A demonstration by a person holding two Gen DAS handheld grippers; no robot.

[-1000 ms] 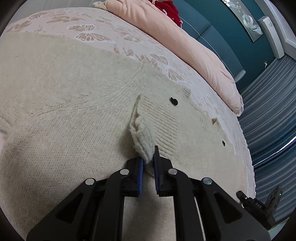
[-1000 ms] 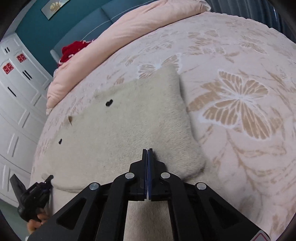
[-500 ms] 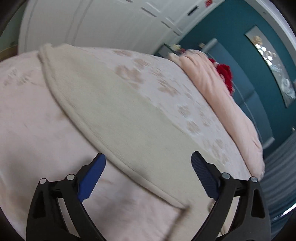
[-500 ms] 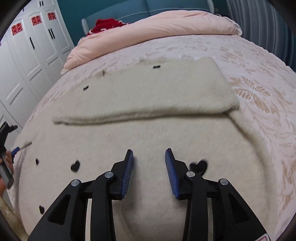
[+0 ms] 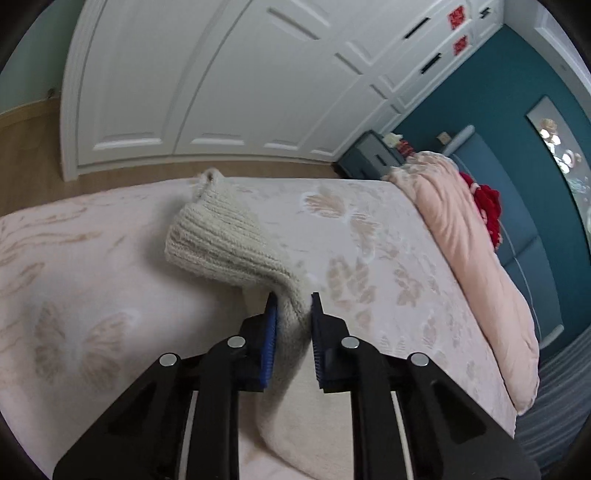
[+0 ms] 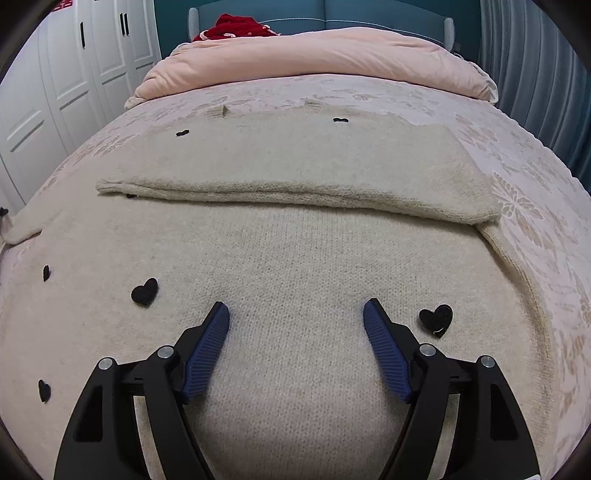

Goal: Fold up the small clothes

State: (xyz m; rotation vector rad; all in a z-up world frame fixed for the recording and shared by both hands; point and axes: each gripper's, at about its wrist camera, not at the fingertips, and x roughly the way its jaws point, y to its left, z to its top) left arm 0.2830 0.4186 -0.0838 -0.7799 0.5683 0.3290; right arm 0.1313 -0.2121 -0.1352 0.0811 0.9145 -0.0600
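Observation:
A cream knitted sweater (image 6: 295, 251) with black heart patches (image 6: 144, 291) lies flat on the bed. One sleeve (image 6: 295, 173) is folded across its chest. In the left wrist view the other sleeve (image 5: 221, 240), with its ribbed cuff, is bunched and lifted off the bedspread. My left gripper (image 5: 292, 297) is closing, and its blue pads (image 5: 271, 325) squeeze the sleeve's fabric. My right gripper (image 6: 295, 308) hovers low over the sweater's body between two hearts; its jaws are opening with nothing gripped between them.
The butterfly-patterned pink bedspread (image 5: 92, 277) covers the bed. A pink duvet (image 6: 314, 55) and a red garment (image 6: 232, 27) lie at the headboard end. White wardrobe doors (image 5: 221, 92) and a dark nightstand (image 5: 373, 157) stand beyond the bed's edge; grey curtains (image 6: 535, 66) hang on the other side.
The left gripper let go of the first cuff, opened wide, swung across to the bed's wardrobe side and closed on the other sleeve. The right gripper opened and drew back over the sweater's body.

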